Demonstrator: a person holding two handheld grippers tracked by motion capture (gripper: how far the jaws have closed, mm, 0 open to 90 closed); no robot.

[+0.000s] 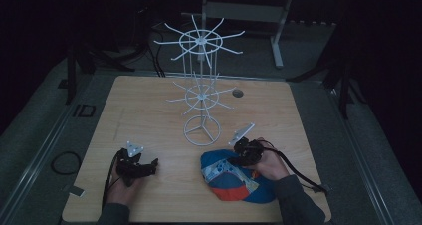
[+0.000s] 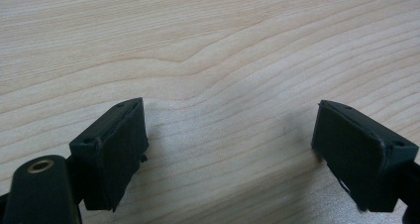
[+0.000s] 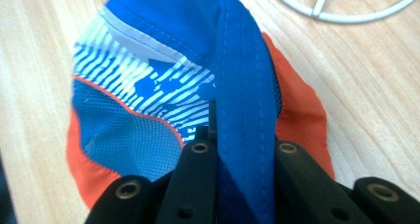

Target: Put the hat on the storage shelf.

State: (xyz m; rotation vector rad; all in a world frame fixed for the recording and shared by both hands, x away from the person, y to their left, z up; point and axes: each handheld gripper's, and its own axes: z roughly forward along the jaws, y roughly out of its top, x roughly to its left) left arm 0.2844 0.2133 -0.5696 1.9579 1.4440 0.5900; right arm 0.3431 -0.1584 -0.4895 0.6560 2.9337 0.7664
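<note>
my right gripper [image 3: 242,154] pinches the blue brim fold of the cap [image 1: 239,177] lying at the table's [image 1: 149,115] near edge; it's soft, light, floppy. left gripper [image 2: 230,149] spread, holding nothing

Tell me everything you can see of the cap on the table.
The cap is soft fabric: blue panels, a white-and-blue striped patch, blue mesh and orange edging. It lies crumpled on the wooden table, near the person's edge, just short of the white wire rack's ring base. The right gripper is shut on a blue fold with a stitched seam, which stands up between its black fingers.
</note>
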